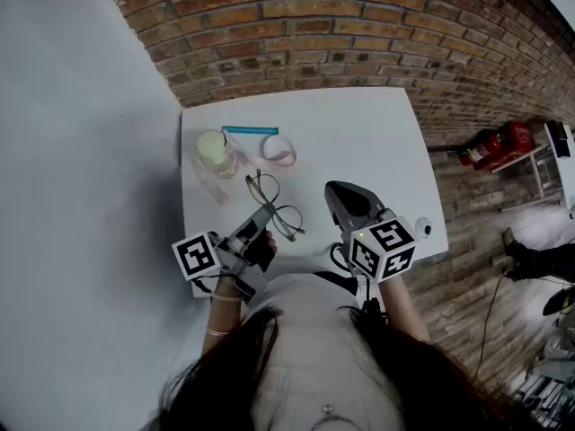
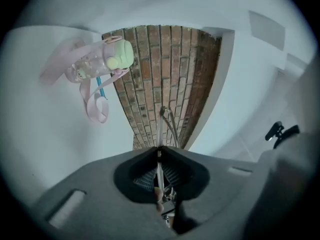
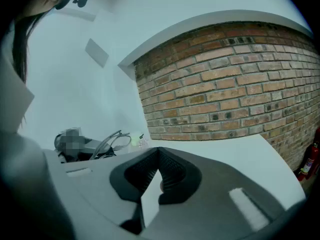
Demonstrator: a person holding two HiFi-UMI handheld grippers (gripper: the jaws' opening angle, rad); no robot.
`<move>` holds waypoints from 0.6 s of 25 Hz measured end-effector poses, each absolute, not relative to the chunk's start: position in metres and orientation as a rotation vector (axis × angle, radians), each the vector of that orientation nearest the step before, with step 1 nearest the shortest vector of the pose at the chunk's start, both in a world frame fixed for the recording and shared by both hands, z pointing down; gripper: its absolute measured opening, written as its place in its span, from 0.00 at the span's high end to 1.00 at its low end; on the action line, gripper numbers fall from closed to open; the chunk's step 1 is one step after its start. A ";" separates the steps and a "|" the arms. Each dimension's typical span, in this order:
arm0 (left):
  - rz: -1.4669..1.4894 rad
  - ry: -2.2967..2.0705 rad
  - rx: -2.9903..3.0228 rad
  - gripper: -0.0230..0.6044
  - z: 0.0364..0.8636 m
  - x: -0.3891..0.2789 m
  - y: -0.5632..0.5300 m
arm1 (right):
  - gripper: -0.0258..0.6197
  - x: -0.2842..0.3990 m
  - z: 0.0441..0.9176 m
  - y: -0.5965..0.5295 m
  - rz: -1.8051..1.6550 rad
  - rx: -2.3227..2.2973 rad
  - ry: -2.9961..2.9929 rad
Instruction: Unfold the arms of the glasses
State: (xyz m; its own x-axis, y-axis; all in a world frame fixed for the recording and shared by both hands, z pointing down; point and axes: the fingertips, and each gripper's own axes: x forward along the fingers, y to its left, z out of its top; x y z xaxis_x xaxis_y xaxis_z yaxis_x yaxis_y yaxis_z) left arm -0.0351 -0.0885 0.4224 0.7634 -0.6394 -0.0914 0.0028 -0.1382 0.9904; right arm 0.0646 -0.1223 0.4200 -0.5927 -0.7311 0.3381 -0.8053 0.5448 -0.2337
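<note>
Thin wire-framed glasses (image 1: pixel 277 206) lie on the white table (image 1: pixel 359 133), near its front left. My left gripper (image 1: pixel 263 215) is shut on one arm of the glasses. In the left gripper view the thin metal arm (image 2: pixel 161 126) runs straight out from between the closed jaws of that gripper (image 2: pixel 159 148). My right gripper (image 1: pixel 335 189) hovers just right of the glasses, apart from them, with its jaws shut and nothing in them. The right gripper view shows its jaw tips (image 3: pixel 158 150) meeting and the glasses (image 3: pixel 112 141) off to the left.
A clear bottle with a pale green lid (image 1: pixel 214 151) and a pink strap (image 1: pixel 278 148) lies at the table's back left beside a blue stick (image 1: pixel 250 130). A brick wall (image 1: pixel 341 34) stands behind the table. Red fire extinguishers (image 1: pixel 494 142) lie on the floor to the right.
</note>
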 end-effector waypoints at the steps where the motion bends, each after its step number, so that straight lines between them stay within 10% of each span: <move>1: -0.600 -0.516 1.629 0.93 0.422 -0.035 -0.088 | 0.95 0.065 0.420 -0.122 0.543 1.302 -2.579; 15: -0.614 -0.520 1.610 0.93 0.426 -0.040 -0.089 | 0.96 0.063 0.414 -0.121 0.587 1.300 -2.640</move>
State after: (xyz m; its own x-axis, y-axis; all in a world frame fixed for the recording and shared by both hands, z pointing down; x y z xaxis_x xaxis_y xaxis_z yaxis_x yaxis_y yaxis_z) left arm -0.0395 -0.0890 0.4261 0.7545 -0.6497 -0.0928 0.0150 -0.1243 0.9921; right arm 0.0628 -0.1214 0.4145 -0.6168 -0.7309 0.2921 -0.7858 0.5505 -0.2820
